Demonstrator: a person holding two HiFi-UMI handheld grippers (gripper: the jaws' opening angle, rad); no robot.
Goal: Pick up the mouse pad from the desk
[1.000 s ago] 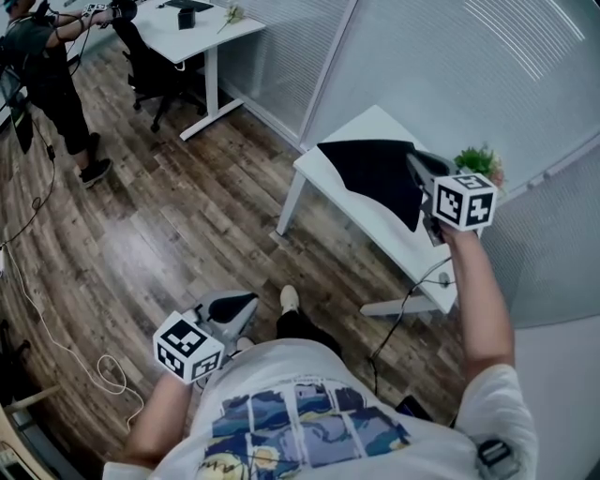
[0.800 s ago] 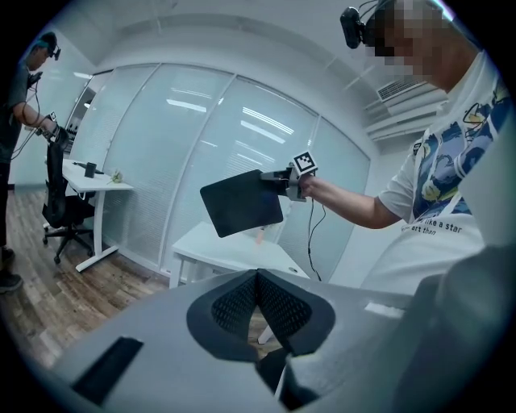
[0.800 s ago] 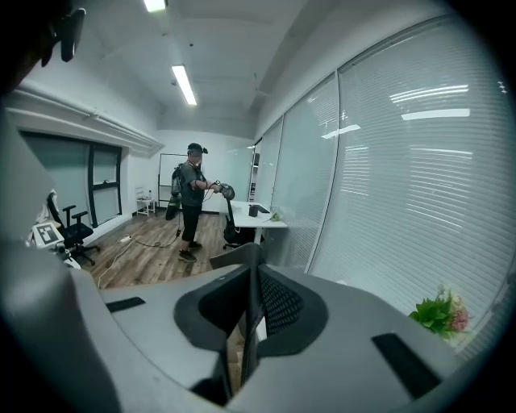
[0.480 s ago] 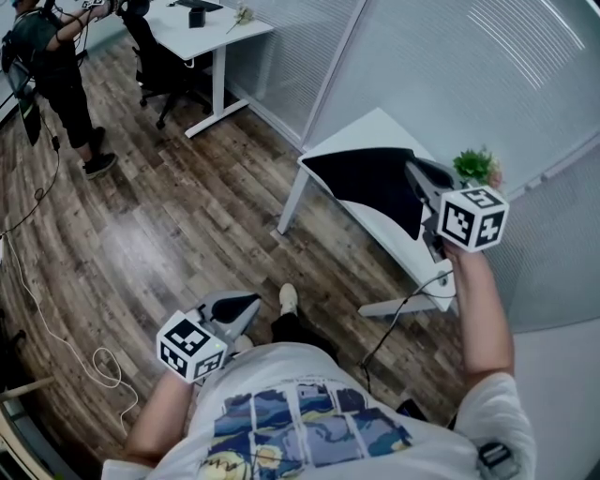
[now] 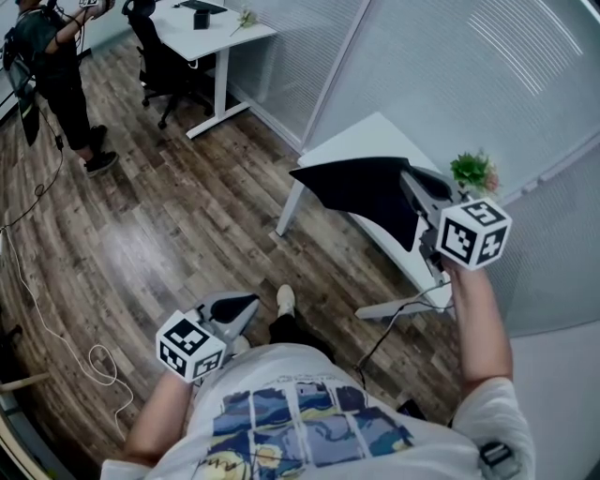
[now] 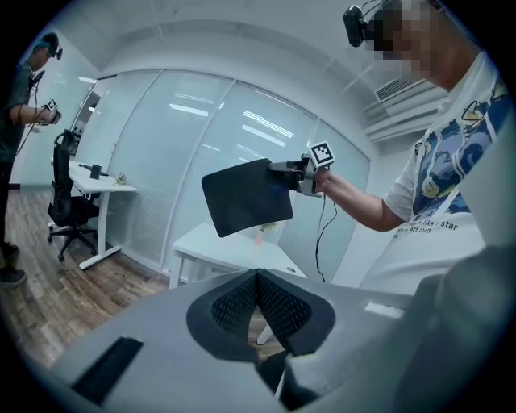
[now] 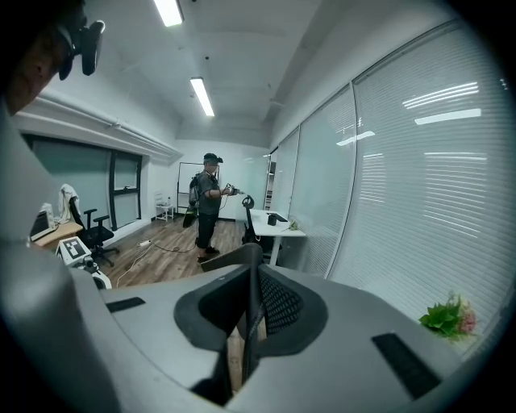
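The black mouse pad (image 5: 361, 187) hangs in the air above the white desk (image 5: 375, 136), held by one edge. My right gripper (image 5: 410, 178) is shut on that edge, and in the right gripper view the thin pad (image 7: 242, 266) runs edge-on between the pads. In the left gripper view the mouse pad (image 6: 246, 196) shows flat-on, clear of the desk (image 6: 234, 250). My left gripper (image 5: 246, 305) is low by the person's left side, shut with nothing in it; its pads (image 6: 242, 302) meet at the tip.
A small potted plant (image 5: 472, 171) stands on the desk's far corner by the glass wall. A cable (image 5: 403, 309) hangs below the desk. A second desk (image 5: 211, 28), an office chair (image 5: 155, 66) and another person (image 5: 47, 56) are at the top left.
The right gripper has lifted the mouse pad and drawn it toward the desk's near-left edge; the pad's free corner now overhangs that edge. The left gripper has barely shifted.
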